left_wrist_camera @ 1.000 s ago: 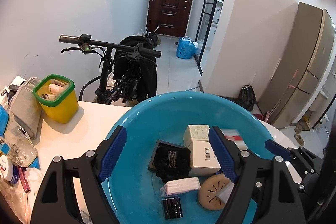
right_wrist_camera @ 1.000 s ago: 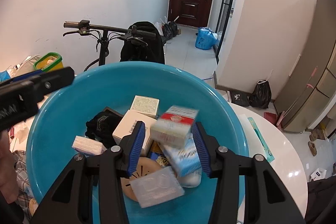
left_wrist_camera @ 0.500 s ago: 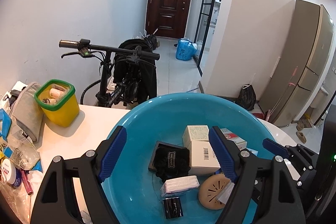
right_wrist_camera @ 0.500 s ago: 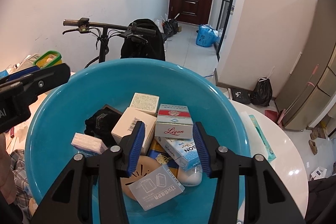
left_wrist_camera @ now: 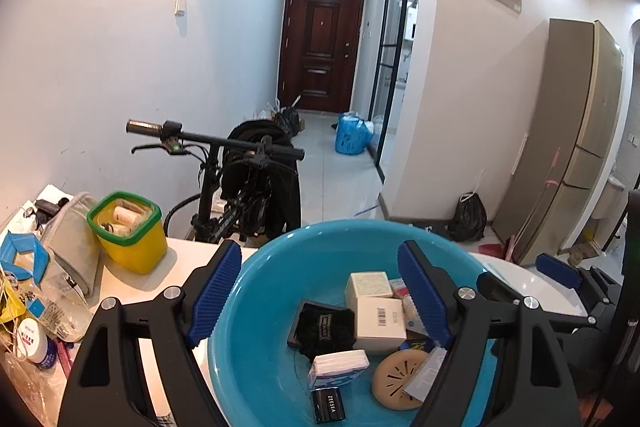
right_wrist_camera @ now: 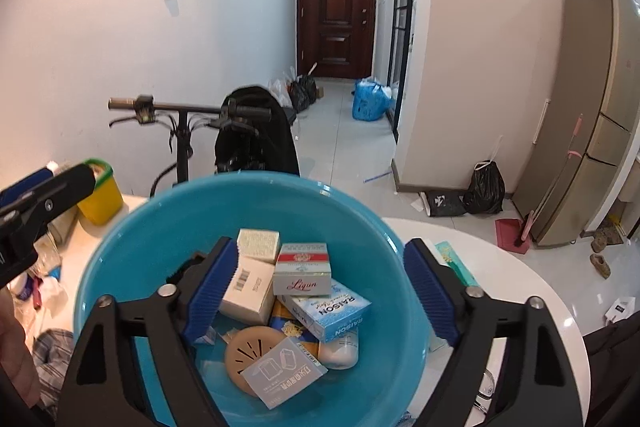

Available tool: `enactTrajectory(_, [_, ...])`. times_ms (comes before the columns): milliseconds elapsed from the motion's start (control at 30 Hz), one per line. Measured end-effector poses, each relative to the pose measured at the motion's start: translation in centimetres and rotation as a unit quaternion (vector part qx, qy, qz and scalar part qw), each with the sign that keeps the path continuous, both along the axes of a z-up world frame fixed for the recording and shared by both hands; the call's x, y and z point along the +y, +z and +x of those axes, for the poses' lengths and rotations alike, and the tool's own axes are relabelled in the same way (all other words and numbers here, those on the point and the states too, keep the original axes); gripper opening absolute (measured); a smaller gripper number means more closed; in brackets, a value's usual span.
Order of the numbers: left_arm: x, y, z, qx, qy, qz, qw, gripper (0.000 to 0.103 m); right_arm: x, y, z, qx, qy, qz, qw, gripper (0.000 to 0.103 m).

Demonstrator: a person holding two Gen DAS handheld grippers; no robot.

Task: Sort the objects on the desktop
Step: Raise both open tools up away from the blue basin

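Now, in the left wrist view, the left gripper (left_wrist_camera: 320, 291) is hanging over the blue basin (left_wrist_camera: 256, 367) at lower centre, its jaws standing apart with nothing between them; a yellow bin (left_wrist_camera: 130, 243) is sitting at left. In the right wrist view, the right gripper (right_wrist_camera: 318, 285) is opening above the basin, its pads touching nothing, while the red-and-white box (right_wrist_camera: 303, 269) is lying among other boxes inside, at lower centre.

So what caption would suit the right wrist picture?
Right gripper, jaws opening and empty, above the blue basin of sorted boxes.
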State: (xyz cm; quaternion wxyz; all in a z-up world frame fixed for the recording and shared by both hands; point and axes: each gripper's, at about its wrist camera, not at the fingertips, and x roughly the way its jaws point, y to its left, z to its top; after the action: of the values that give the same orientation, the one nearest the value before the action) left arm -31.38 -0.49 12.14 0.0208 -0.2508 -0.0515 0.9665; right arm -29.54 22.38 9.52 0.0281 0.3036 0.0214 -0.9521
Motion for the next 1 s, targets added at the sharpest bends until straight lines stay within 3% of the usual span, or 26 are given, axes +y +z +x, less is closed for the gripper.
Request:
enactTrajectory(100, [0.1, 0.9, 1.1, 0.018, 0.000, 0.001, 0.9998, 0.082, 0.5, 1.0, 0.8, 0.019, -0.011, -0.003, 1.000, 0.088])
enactTrajectory(300, [0.5, 2.8, 3.4, 0.051, -0.010, -0.004, 0.9987, 0.083, 0.1, 3.3, 2.8, 0.080, -0.040, 0.045, 0.995, 0.089])
enactTrajectory(433, [0.2, 4.2, 5.1, 0.067, -0.022, 0.015, 0.9974, 0.083, 0.2, 4.9, 4.2, 0.101, -0.021, 0.022, 0.994, 0.089])
enactTrajectory(567, [0.1, 5.7, 7.5, 0.103, -0.017, 0.008, 0.9945, 0.084, -0.3, 6.4, 6.2, 0.137, -0.020, 0.029, 0.990, 0.093])
enactTrajectory(667, [0.1, 6.6, 8.9, 0.129, -0.021, 0.006, 0.9914, 0.090, -0.6, 7.4, 7.6, 0.162, -0.015, 0.023, 0.986, 0.097])
enactTrajectory(1000, [-0.2, 8.8, 12.6, 0.171, -0.028, 0.007, 0.9849, 0.090, -0.1, 9.8, 11.7, 0.224, -0.018, -0.002, 0.974, 0.102])
